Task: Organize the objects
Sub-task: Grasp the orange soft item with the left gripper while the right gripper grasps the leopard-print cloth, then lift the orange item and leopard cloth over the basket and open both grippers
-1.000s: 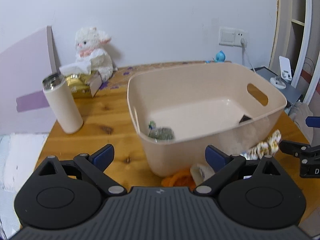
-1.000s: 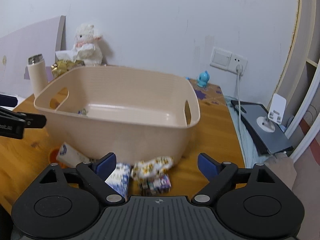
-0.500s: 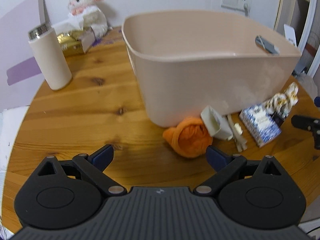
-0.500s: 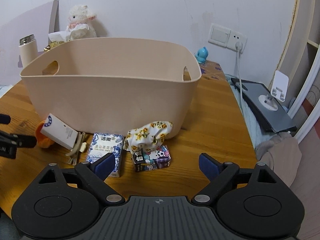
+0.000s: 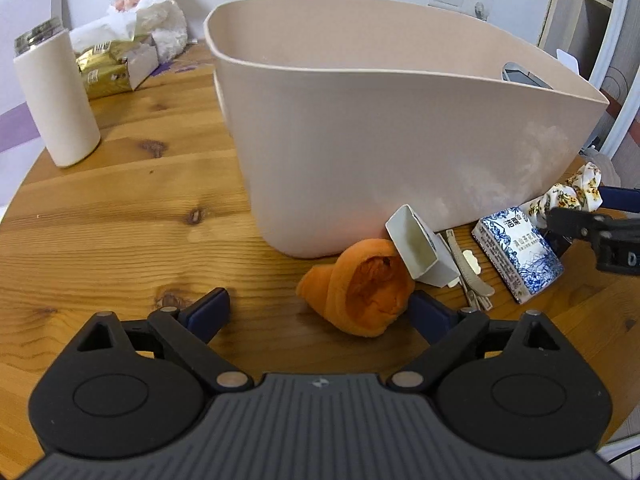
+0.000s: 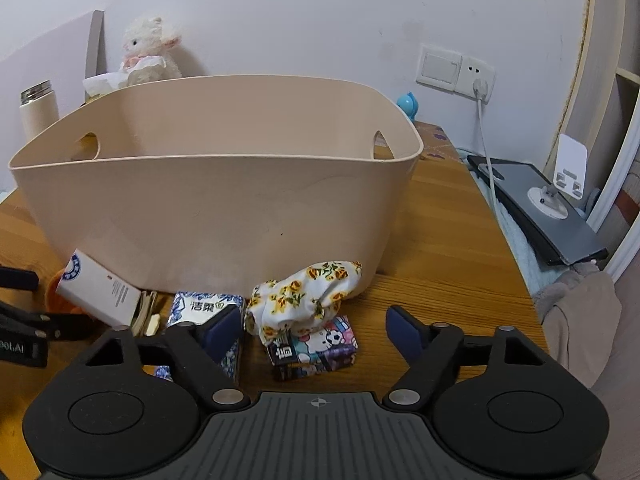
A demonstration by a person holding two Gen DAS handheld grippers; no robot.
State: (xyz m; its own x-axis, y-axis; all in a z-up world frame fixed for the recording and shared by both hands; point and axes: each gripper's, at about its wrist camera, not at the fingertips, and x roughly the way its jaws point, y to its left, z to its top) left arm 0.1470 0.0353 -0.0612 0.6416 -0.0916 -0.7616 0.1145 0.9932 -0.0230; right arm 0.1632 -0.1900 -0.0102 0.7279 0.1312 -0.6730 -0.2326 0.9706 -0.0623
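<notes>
Both tongs are wide open and hold nothing. Low in the left wrist picture, the left gripper (image 5: 318,312) sits just over the wooden table (image 5: 120,220). An orange rolled cloth (image 5: 360,288) lies between its two blue fingertips (image 5: 208,312). A small white box (image 5: 420,248) leans on the cloth, and hair clips (image 5: 468,272) lie next to the box. A blue and white tissue pack (image 5: 520,252) is farther right.

Low in the right wrist picture, the right gripper (image 6: 316,326) has a flowery cloth (image 6: 304,292) and a cartoon box (image 6: 316,346) between its fingers. The flowery cloth rests on top of the cartoon box.

A big beige bin (image 6: 216,200) fills the middle of both pictures, right behind all these things. A white bottle (image 5: 56,96) and a toy lamb (image 5: 148,4) are in the upper left.
</notes>
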